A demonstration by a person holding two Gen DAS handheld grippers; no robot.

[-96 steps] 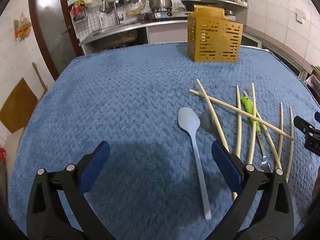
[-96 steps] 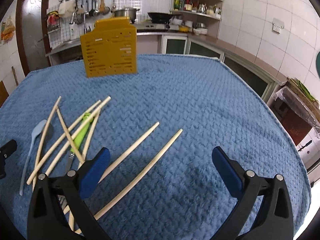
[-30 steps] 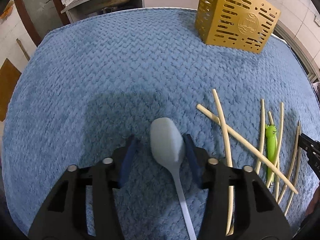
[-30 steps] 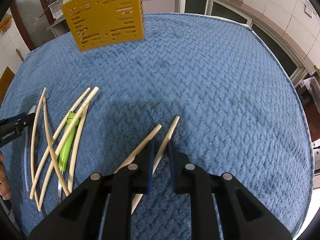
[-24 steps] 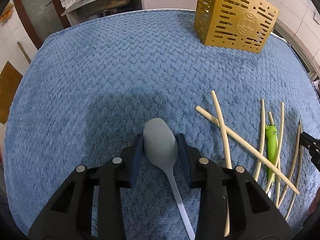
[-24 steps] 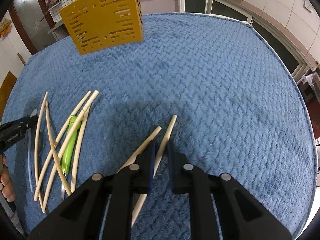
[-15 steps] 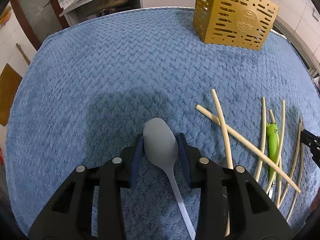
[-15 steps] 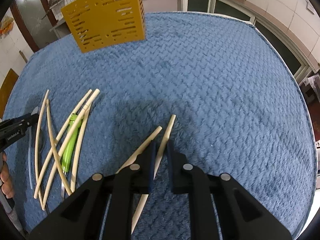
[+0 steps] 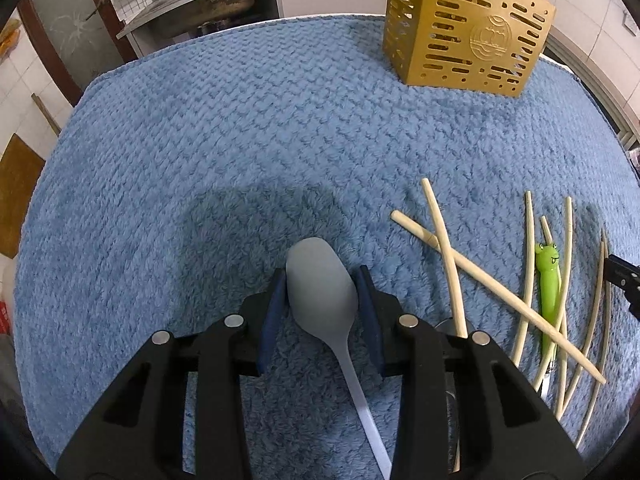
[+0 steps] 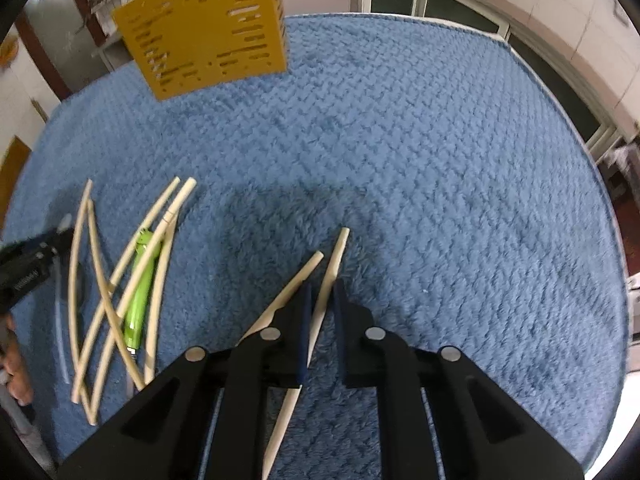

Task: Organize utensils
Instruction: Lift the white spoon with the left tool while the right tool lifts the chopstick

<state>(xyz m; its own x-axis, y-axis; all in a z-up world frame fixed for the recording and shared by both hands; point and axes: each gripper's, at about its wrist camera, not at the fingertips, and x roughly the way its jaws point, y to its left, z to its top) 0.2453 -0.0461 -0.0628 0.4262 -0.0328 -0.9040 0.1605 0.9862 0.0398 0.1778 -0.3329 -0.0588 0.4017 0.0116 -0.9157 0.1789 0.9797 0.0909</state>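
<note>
Both claws, wide apart and high over the blue towel [image 9: 200, 140] three seconds back, now sit low on it and narrowed, each about one utensil.

Item 1, left claw [image 9: 322, 294]: closed on the bowl of the grey spoon [image 9: 320, 300], blue pads against both edges of the bowl. Spoon lies on the towel-covered surface; bowl points ahead of the claw, handle runs back under it and slightly to its right. Long axis roughly in line with the claw. Claw pitched steeply downward.

Item 2, loose pile to the right of the left claw: crossed chopsticks [image 9: 448, 256] and a green frog-handled utensil [image 9: 548, 280], all flat on the towel, clear of both claws.

Item 3, right claw [image 10: 320, 300]: jaws just closing, nearly shut, on a single chopstick [image 10: 334, 260]; whether the pads already pinch it cannot be told for certain. Its tip projects ahead of the claw, its tail runs back beneath. A second chopstick [image 10: 300, 276] lies just to the claw's left, outside the jaws. Claw likewise pitched steeply down.

Item 4, yellow slotted holder [image 9: 464, 28]: upright, well ahead of both claws, ahead and to the right of the left claw and ahead and to the left of the right one. Judged destination; a lift and forward carry should serve either hand.
</note>
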